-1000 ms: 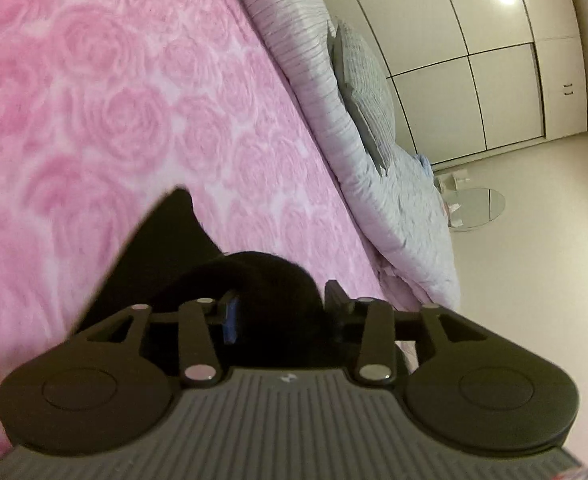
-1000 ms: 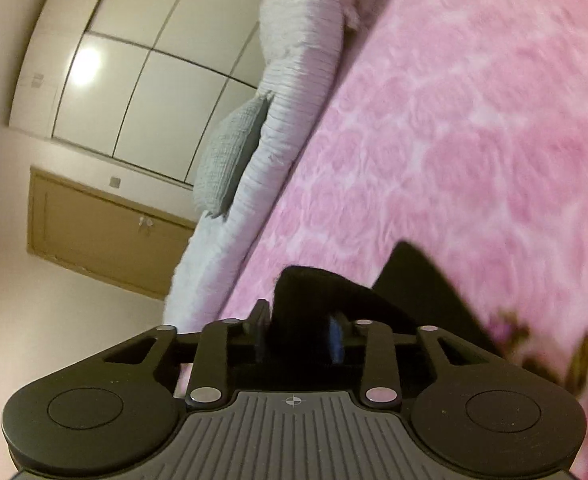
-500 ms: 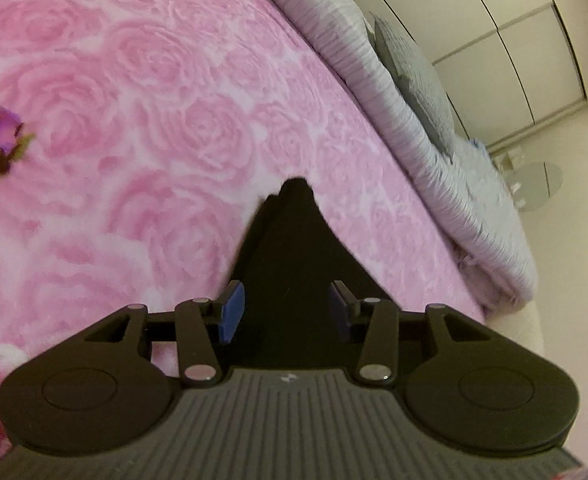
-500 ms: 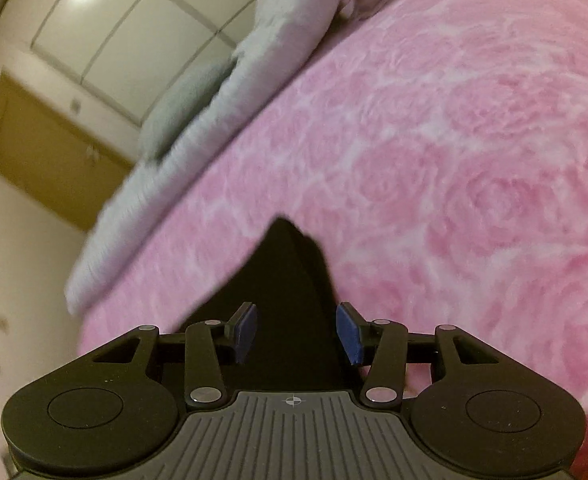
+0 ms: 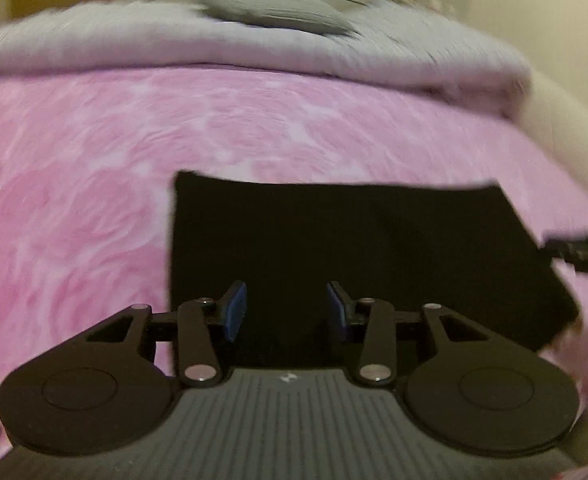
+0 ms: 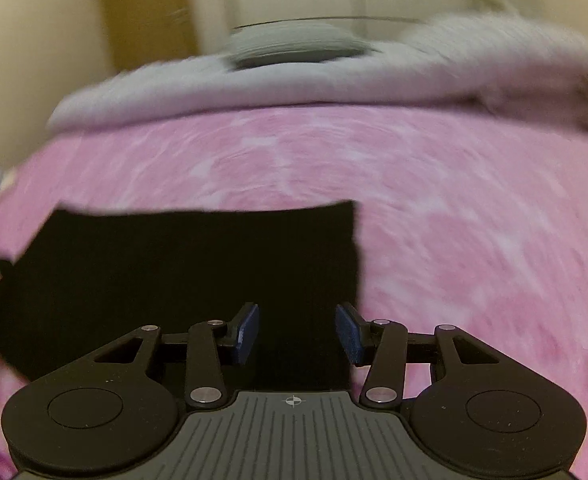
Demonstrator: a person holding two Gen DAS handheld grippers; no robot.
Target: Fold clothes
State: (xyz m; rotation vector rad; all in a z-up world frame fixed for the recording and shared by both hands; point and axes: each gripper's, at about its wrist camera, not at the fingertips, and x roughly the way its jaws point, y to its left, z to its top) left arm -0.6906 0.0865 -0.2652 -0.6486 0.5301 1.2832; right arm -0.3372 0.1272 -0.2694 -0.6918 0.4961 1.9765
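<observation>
Black garment (image 5: 354,248) lies flat as a rectangle on the pink bed cover (image 5: 73,200), lower centre of both views. One fold looks done; more likely remain. Left gripper (image 5: 285,312) closing, right gripper (image 6: 297,332) apart; neither pinches cloth.

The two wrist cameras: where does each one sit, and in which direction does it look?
Left wrist: sits on the left gripper, looks forward and down along its closing jaws at the black garment on the pink blanket; only its own fingers show.
Right wrist: sits on the right gripper, looks the same way at the garment's other end; only its own fingers show.
Shared: the black garment, the pink blanket, the grey bedding and the grey pillow behind.
</observation>
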